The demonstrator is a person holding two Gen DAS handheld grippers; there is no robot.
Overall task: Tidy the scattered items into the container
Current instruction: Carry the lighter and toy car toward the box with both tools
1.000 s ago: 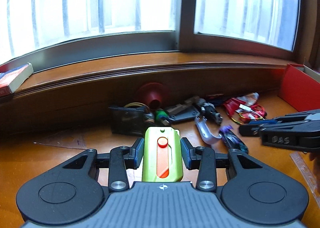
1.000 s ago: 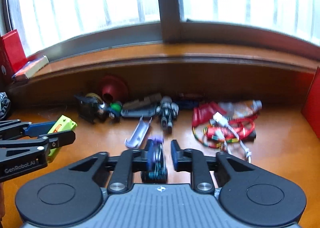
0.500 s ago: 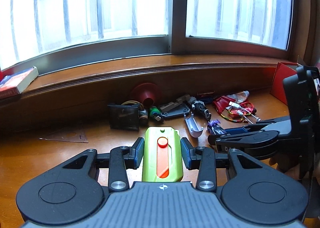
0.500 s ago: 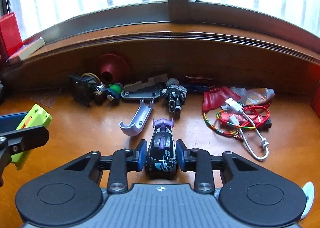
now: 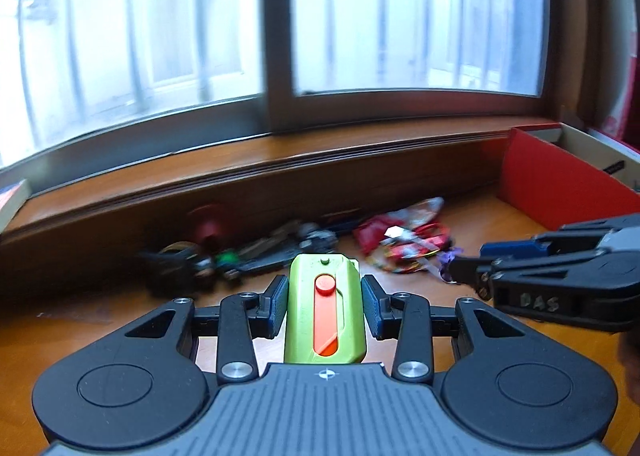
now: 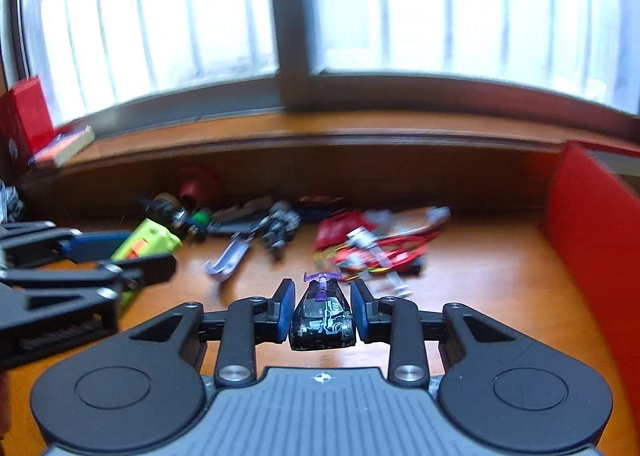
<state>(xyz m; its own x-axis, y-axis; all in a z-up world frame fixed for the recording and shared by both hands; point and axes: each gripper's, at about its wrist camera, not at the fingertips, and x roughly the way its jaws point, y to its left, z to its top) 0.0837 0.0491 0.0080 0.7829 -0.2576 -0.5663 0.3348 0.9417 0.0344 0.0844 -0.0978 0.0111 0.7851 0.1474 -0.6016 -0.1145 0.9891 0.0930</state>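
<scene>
My left gripper (image 5: 324, 296) is shut on a green box cutter (image 5: 325, 312) with an orange slider, held above the wooden desk. My right gripper (image 6: 322, 304) is shut on a black toy car (image 6: 323, 320) with a purple spoiler, also lifted off the desk. The right gripper shows at the right of the left wrist view (image 5: 560, 276), and the left gripper with the cutter at the left of the right wrist view (image 6: 80, 268). The red box (image 5: 560, 184) stands open at the far right (image 6: 592, 240).
Scattered items lie along the back of the desk: a red cable bundle (image 6: 376, 244), a lilac clip (image 6: 228, 256), a grey robot figure (image 6: 280, 224), a red funnel (image 6: 196, 184), a dark wallet (image 5: 172, 264). A book (image 6: 64, 144) lies on the window sill.
Both grippers have lifted and swung right with their items; the red box has come closer in both views. The toy car has left the desk.
</scene>
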